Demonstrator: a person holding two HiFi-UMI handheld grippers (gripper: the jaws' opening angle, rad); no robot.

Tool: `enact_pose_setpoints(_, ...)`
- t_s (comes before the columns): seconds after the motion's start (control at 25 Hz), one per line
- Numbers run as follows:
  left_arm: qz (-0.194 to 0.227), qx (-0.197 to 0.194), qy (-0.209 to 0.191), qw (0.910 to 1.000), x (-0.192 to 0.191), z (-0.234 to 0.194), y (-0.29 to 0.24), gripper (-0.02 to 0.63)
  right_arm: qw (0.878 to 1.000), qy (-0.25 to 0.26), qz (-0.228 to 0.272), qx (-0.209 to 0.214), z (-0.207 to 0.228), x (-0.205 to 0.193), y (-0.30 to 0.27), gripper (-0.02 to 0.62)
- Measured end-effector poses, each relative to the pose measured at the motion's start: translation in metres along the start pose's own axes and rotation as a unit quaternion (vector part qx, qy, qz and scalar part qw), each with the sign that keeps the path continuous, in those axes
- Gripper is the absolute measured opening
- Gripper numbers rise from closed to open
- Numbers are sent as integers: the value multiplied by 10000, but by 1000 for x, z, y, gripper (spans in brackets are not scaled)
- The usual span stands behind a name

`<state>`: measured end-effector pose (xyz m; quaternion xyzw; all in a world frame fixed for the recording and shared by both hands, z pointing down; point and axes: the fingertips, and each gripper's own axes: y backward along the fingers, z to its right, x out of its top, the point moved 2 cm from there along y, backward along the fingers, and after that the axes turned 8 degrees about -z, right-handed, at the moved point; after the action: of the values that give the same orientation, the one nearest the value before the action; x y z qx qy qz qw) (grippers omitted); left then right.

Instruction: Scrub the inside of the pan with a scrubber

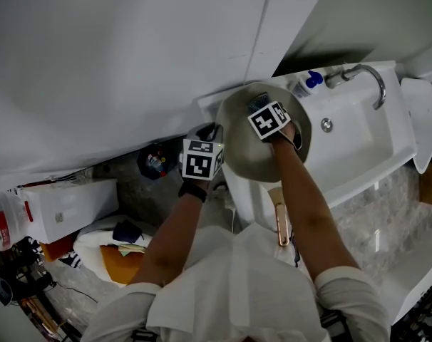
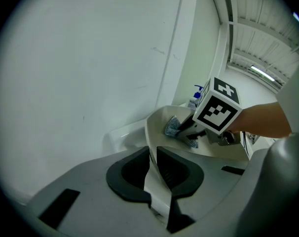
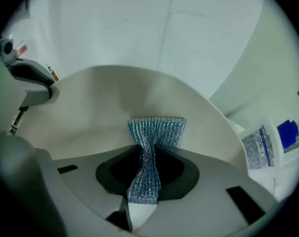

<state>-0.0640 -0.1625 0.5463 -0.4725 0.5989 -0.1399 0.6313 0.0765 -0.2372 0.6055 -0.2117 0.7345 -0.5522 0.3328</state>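
Note:
I hold a cream-coloured pan [image 1: 244, 155] tilted over the left end of a sink. My left gripper [image 1: 213, 131] is shut on the pan's left rim; in the left gripper view the thin rim [image 2: 150, 174] sits pinched between the pads. My right gripper [image 1: 261, 104] reaches inside the pan, shut on a blue-silver mesh scrubber [image 3: 157, 132]. The scrubber's free end lies flat against the pan's inner wall [image 3: 105, 102]. The left gripper view shows the scrubber [image 2: 173, 127] and the right gripper [image 2: 183, 131] inside the pan [image 2: 162, 113].
A white sink [image 1: 366, 141] with a curved faucet [image 1: 369, 77] extends to the right. A soap bottle [image 1: 309, 83] with a blue pump stands at its back edge, close to the pan [image 3: 268, 142]. A white wall rises behind. Boxes and clutter [image 1: 66, 205] lie lower left.

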Motion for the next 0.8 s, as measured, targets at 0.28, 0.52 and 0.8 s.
enact_pose_setpoints(0.28, -2, 15, -32, 10000, 0, -1, 0, 55, 9871, -314, 876, 1305, -54, 28, 6, 77)
enact_pose_setpoints(0.52, -3, 64, -36, 10000, -1, -2, -1, 55, 9673, 88, 779, 2414, -96, 24, 17, 74)
enact_pose_setpoints(0.8, -16, 126, -43, 9999, -1, -3, -2, 55, 9360, 633, 11, 3462, -136, -14, 30, 72)
